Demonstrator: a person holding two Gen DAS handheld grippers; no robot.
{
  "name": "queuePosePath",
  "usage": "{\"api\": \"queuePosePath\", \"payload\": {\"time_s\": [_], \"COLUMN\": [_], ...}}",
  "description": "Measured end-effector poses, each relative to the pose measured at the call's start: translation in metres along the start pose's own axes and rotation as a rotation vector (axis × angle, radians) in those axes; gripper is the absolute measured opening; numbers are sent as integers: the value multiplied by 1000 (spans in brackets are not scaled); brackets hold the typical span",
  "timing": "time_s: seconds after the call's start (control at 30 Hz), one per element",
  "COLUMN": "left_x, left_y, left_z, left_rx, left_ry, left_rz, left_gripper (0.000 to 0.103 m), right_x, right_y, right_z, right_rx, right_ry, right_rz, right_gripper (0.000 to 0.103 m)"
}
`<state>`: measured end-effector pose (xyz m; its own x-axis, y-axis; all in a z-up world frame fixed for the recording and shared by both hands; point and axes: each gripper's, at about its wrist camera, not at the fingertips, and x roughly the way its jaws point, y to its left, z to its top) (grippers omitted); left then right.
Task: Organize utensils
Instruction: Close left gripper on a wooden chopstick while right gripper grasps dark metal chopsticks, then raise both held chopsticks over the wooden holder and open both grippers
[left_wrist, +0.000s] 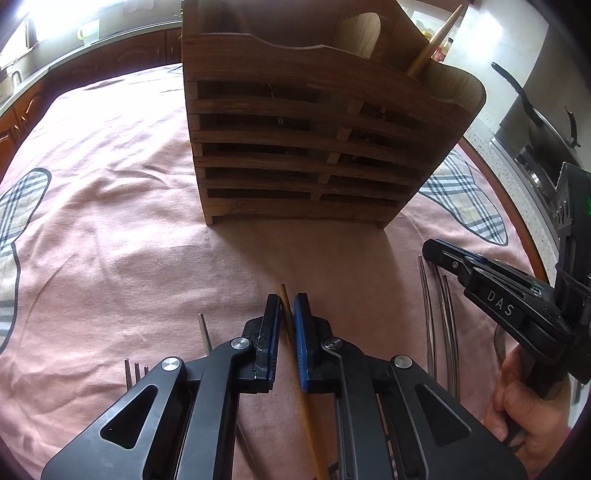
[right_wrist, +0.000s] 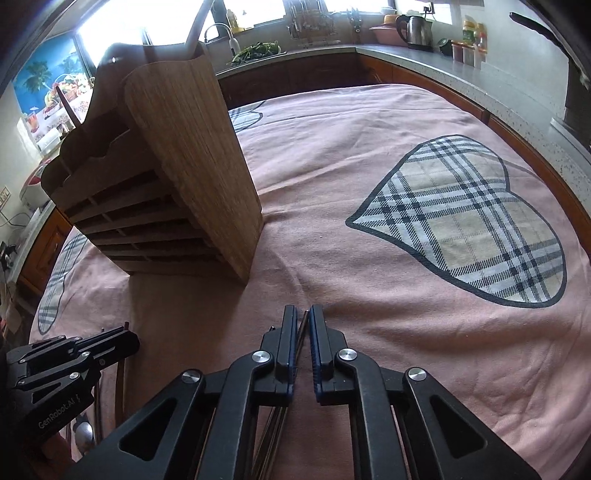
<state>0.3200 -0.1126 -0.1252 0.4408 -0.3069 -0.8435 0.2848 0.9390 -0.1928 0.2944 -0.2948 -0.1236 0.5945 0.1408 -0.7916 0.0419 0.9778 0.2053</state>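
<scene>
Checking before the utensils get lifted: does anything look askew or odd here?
Nothing damaged or spilled. The wooden chopstick sits slanted in the left claw, crossing its pads diagonally; the pink cloth is wrinkled.

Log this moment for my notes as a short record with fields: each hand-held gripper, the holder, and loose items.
left hand-held gripper: shut on a wooden chopstick
right hand-held gripper: shut on a thin metal utensil
holder: upright on the pink cloth, one chopstick in its right compartment
loose items: fork, metal utensils on the cloth
</scene>
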Motion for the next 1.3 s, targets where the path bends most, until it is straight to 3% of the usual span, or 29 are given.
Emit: {"api": "queuePosePath", "payload": {"time_s": [0.3,0.73,1.3], "left_x": [-30,-116,-189], "left_y": [8,17,11], "left_z": [1,-16,-41], "left_rx": [-37,-68,-58], "left_ry": [-50,-183,-308], "left_rz": [-47,-104,-135], "left_gripper": [6,5,5], "right_x": [-26,-99,-179], "right_y": [0,2,9], "right_z": [4,2,-13], "right_rx": [33,67,46], "right_ry": [-54,-178,-307], "right_rz": [65,163,201], "right_gripper": [5,4,3]}}
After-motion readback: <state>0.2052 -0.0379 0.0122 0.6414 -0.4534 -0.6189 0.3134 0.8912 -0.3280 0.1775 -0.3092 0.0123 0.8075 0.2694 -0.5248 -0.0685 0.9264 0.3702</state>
